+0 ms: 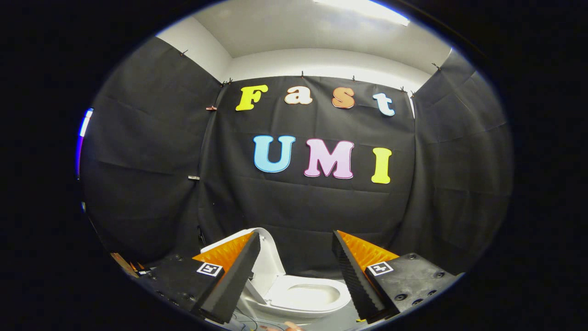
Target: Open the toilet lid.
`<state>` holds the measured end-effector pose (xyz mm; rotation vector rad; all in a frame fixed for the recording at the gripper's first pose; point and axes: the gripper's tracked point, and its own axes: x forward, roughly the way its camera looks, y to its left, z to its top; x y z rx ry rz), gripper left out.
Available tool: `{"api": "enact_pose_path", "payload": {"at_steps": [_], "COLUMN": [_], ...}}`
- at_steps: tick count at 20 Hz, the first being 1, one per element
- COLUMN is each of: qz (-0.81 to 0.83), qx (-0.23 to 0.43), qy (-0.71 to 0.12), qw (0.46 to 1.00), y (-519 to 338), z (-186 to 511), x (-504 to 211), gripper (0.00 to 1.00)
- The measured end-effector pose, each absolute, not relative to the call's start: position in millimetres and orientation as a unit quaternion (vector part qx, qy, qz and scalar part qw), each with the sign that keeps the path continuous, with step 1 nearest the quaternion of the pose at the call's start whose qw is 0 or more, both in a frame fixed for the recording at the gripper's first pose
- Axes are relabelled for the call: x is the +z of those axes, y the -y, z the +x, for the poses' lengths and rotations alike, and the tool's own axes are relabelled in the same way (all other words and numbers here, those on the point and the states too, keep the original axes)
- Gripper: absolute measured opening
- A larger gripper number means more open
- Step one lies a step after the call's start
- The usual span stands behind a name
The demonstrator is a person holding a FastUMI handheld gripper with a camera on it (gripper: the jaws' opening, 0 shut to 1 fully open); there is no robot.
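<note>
White glossy ceramic toilet (303,296) sits low betw. the two fingers of the handheld gripper (296,250), its bowl showing in the gap just beyond the fingertips. Its white plastic lid (268,262) stands raised, near upright, leaning back and to the left, partly hidden behind the left finger (234,280); long axis of the lid runs up-and-down, its inner face turned toward the bowl. Oval seat ring (333,299) lies flat, rim unbroken, opening facing up, its long axis running from the hinge at left out toward the right finger (356,276). Hinge end sits under the foot of the lid, at the left finger's inner edge.

Jaws are wide apart, clamped on nothing; neither finger touches the lid or the seat as far as can be seen. Each finger carries a small square black-and-white marker (210,269) on its outer block.

Behind the toilet, black cloth wall (303,211) hangs in pinned panels on three sides, w/ a pale ceiling (294,27) and a bright strip light (363,8) above. Pale grey floor (340,322) shows around the toilet's base, w/ thin cables (245,319) trailing near the left finger. A fingertip of a person's hand (291,326) shows at the very bottom, betw. the fingers.
</note>
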<state>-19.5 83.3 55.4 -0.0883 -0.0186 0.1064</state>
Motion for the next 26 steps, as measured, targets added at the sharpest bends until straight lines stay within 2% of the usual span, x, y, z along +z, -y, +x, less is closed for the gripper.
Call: {"api": "enact_pose_path", "payload": {"at_steps": [26], "qz": [-0.042], "qx": [0.053], "qy": [0.018], "qw": [0.998], "y": [-81.5], "z": [-20.0], "x": [56.4], "gripper": [0.98]}}
